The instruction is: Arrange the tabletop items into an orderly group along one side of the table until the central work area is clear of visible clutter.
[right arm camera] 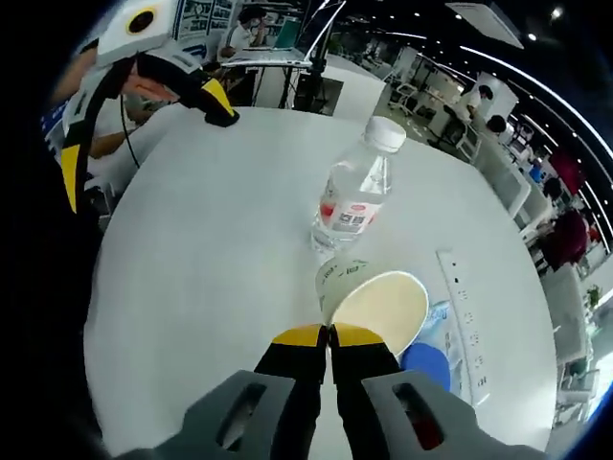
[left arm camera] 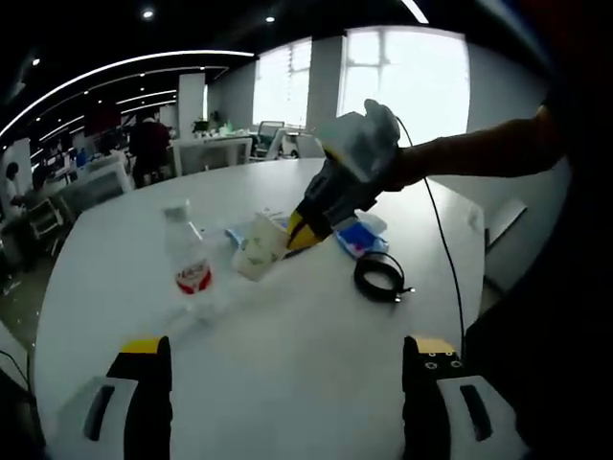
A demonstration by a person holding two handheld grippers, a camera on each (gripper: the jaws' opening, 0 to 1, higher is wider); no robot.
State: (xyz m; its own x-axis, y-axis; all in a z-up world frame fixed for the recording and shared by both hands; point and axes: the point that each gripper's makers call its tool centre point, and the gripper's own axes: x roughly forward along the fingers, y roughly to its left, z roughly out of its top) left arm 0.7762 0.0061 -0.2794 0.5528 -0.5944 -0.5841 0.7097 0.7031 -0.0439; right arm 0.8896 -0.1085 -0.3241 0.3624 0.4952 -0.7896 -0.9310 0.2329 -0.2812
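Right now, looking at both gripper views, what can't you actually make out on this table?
- Blue packet, left gripper view: partly behind the right gripper; print too small to read.
- Paper cup rim, right gripper view: the closed jaws cover the spot where they meet it, so the pinch itself is hidden.
- Water bottle label, either view: text too small.
- Black strap coil: what it is stays unclear.
- White power strip: far end cut off.

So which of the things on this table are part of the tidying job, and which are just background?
Part of the job:
paper cup, gripped at its rim by the right gripper
water bottle
black cable coil
blue packet
power strip

Background:
office desks
windows
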